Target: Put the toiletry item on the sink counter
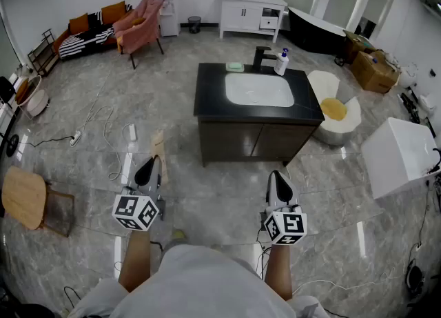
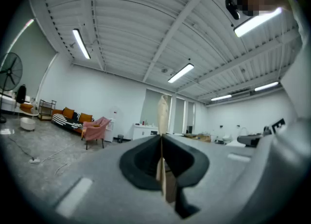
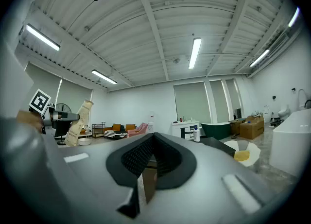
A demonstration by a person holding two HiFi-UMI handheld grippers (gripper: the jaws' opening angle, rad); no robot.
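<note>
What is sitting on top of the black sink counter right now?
On the black sink counter: a white basin, a black faucet, a small pale green item and a white pump bottle. Anything behind the faucet and bottle is covered.

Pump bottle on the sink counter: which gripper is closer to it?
Right. The right gripper is in front of the sink counter, roughly in line with the pump bottle; the left gripper, holding a packet, is off to the counter's left.

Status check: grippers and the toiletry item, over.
Left gripper shut on beige packet. Right gripper shut, empty. Packet not yet on sink counter; nothing between.
</note>
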